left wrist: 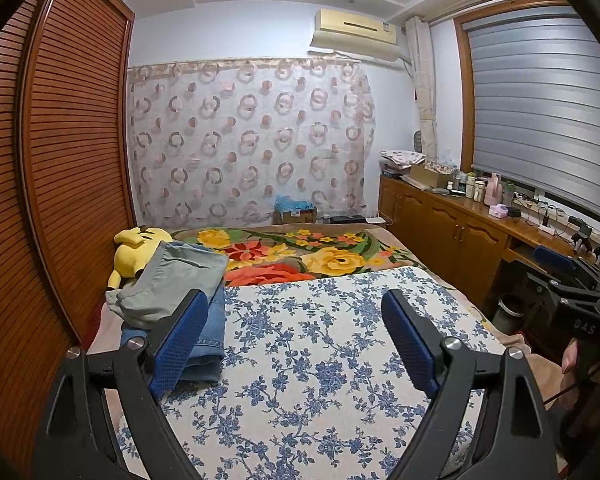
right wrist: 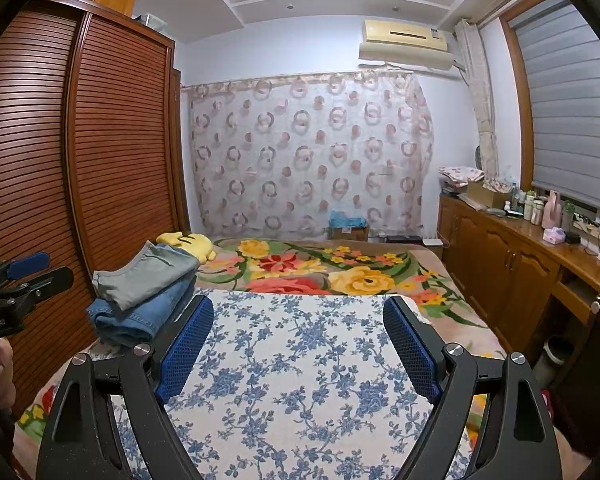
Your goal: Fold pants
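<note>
Both the left gripper (left wrist: 294,330) and right gripper (right wrist: 298,338) are held wide and empty above the blue-flowered white bedcover (right wrist: 300,380). Folded grey pants (right wrist: 146,274) are stacked on folded blue denim pants (right wrist: 140,314) at left of frame; the top pair is best pinched at one edge.

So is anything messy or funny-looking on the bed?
A little. The grey pants sit crooked on the folded jeans, one edge hanging over. The yellow plush toy lies tipped over behind them. Nothing looks spilled or broken.
</note>
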A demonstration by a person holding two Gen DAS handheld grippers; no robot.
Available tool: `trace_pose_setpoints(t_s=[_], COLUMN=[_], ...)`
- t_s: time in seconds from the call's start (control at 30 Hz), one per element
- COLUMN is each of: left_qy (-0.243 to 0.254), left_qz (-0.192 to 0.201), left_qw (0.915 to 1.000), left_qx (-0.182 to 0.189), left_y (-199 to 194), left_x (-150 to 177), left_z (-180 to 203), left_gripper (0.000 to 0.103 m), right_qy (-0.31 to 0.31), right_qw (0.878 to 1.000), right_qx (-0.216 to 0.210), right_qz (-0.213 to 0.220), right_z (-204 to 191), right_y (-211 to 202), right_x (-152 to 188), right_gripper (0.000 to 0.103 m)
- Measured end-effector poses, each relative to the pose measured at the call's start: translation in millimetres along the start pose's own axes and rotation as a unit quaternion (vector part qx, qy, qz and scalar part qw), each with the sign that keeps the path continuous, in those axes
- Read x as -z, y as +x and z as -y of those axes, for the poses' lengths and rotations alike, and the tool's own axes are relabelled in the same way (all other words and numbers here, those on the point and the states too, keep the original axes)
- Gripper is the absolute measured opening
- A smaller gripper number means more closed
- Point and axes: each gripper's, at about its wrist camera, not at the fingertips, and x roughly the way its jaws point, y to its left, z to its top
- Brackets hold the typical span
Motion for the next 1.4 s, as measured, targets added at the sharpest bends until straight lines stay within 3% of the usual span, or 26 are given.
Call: trace_pose_setpoints(t_s=[1.4], left_qy=[0.001], left_qz=[0.001], left_qw=[1.0000], left_qx=[-0.003], left_y=[1.3], left_x=[3.3], left_z=[-3.2], left_gripper=[0.089], right_qy=[-0.001], right_qw=[1.000], right_qx=[-0.003], right_qz=[-0.002], right_z=[2.1], right_y=[1.0], right_x=[-0.9], right_gripper=[0.088])
